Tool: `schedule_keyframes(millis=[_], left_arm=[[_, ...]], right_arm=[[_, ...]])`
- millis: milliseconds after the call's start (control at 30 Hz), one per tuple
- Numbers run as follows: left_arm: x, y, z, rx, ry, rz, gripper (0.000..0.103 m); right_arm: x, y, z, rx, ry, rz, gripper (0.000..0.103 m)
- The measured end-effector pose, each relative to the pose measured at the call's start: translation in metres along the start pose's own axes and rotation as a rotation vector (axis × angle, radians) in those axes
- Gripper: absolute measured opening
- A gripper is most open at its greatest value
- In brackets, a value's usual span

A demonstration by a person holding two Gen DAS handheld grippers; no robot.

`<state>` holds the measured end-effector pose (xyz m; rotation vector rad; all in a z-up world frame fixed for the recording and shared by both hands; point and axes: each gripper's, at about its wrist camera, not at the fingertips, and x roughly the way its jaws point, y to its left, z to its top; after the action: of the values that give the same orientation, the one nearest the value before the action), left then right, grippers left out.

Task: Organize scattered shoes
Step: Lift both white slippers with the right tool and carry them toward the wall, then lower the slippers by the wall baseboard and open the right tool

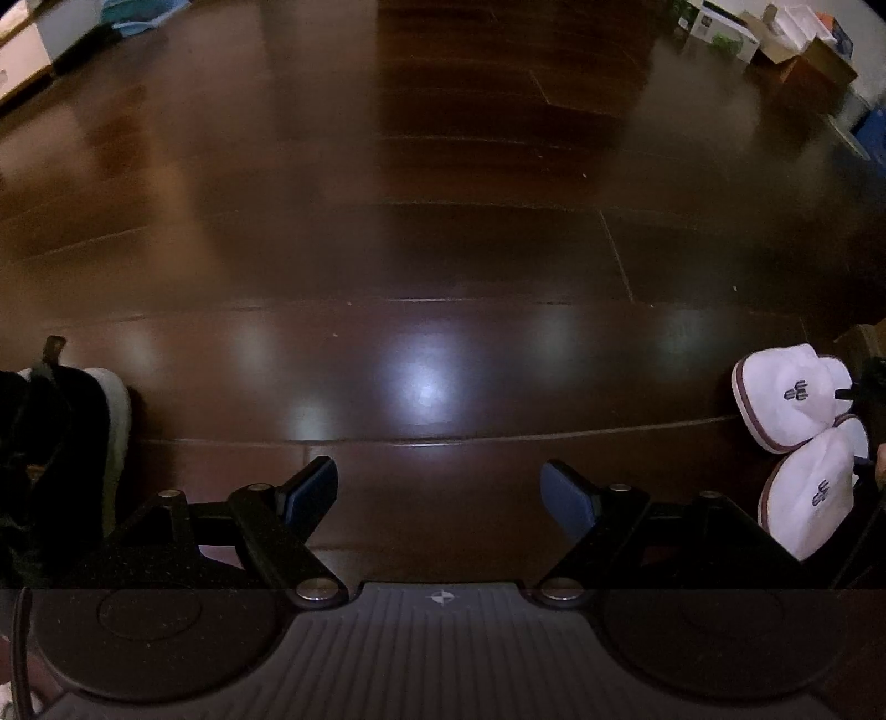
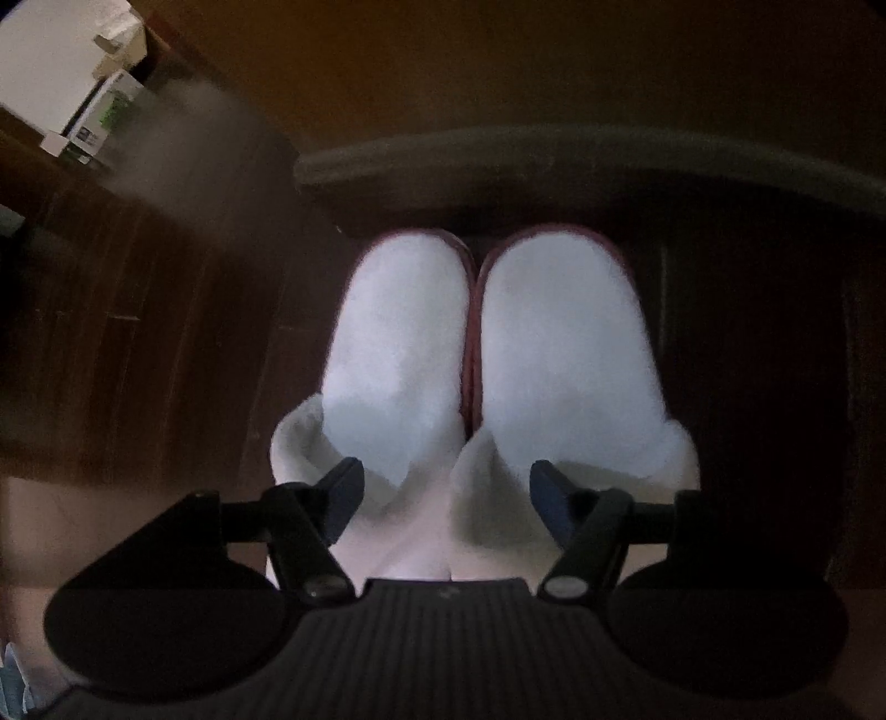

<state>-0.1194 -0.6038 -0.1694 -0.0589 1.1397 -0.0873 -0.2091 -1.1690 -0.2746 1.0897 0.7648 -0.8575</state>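
Two white fluffy slippers (image 2: 410, 332) (image 2: 570, 338) with maroon trim lie side by side, toes pointing away from me. My right gripper (image 2: 447, 490) has one finger in each slipper's opening, and the two inner collars are pinched between its pads. The same pair of slippers (image 1: 792, 393) shows at the right edge of the left wrist view, logos facing me. My left gripper (image 1: 440, 493) hangs open over bare dark wooden floor with nothing between its fingers. A dark shoe with a pale sole (image 1: 61, 443) sits at the left edge.
A dark curved edge (image 2: 554, 160), perhaps a mat, lies just beyond the slippers' toes. Cardboard boxes (image 1: 797, 50) stand at the far right of the room and white furniture (image 1: 22, 61) at the far left. Glossy wooden floor (image 1: 443, 249) fills the middle.
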Motion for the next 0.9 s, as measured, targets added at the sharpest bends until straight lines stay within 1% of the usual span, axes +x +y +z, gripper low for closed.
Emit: schedule_keyframes(millis=[67, 167, 233, 300, 400, 467, 533, 567, 633, 667, 700, 767, 800, 833, 900], left_arm=[[-0.006, 0.008, 0.002, -0.011, -0.003, 0.005, 0.085], [-0.016, 0.024, 0.002, -0.034, 0.004, 0.017, 0.085], [-0.026, 0.041, 0.000, -0.047, 0.021, 0.023, 0.085], [-0.032, 0.052, -0.002, -0.054, 0.027, 0.032, 0.085], [-0.050, 0.093, -0.012, -0.071, 0.046, 0.064, 0.085], [-0.057, 0.119, -0.017, -0.081, 0.060, 0.091, 0.085], [-0.064, 0.148, -0.019, -0.102, 0.077, 0.119, 0.085], [-0.067, 0.157, -0.018, -0.114, 0.081, 0.127, 0.085], [-0.074, 0.181, -0.017, -0.144, 0.085, 0.147, 0.085], [-0.080, 0.201, -0.015, -0.170, 0.085, 0.164, 0.085], [-0.086, 0.222, -0.012, -0.198, 0.084, 0.183, 0.085], [-0.095, 0.245, -0.010, -0.232, 0.085, 0.206, 0.085], [-0.101, 0.263, -0.010, -0.259, 0.086, 0.227, 0.085], [-0.105, 0.273, -0.009, -0.276, 0.089, 0.237, 0.085], [-0.113, 0.296, -0.010, -0.317, 0.104, 0.255, 0.085]], right_arm=[[-0.003, 0.015, -0.001, -0.055, -0.053, 0.001, 0.070], [-0.028, 0.033, -0.007, -0.214, -0.117, 0.019, 0.070], [-0.048, 0.042, -0.026, -0.344, -0.134, 0.043, 0.072], [-0.066, 0.055, -0.052, -0.472, -0.129, 0.068, 0.073], [-0.085, 0.066, -0.102, -0.586, -0.092, 0.117, 0.073], [-0.096, 0.074, -0.140, -0.615, -0.046, 0.155, 0.073], [-0.098, 0.086, -0.171, -0.631, -0.014, 0.179, 0.073], [-0.103, 0.093, -0.198, -0.649, 0.005, 0.187, 0.073], [-0.109, 0.106, -0.228, -0.684, 0.032, 0.199, 0.073], [-0.116, 0.115, -0.251, -0.712, 0.058, 0.214, 0.073], [-0.120, 0.121, -0.266, -0.728, 0.077, 0.224, 0.073], [-0.131, 0.139, -0.309, -0.778, 0.128, 0.242, 0.073], [-0.134, 0.145, -0.321, -0.793, 0.139, 0.247, 0.073], [-0.139, 0.153, -0.336, -0.810, 0.163, 0.255, 0.073], [-0.149, 0.175, -0.379, -0.853, 0.237, 0.279, 0.073]])
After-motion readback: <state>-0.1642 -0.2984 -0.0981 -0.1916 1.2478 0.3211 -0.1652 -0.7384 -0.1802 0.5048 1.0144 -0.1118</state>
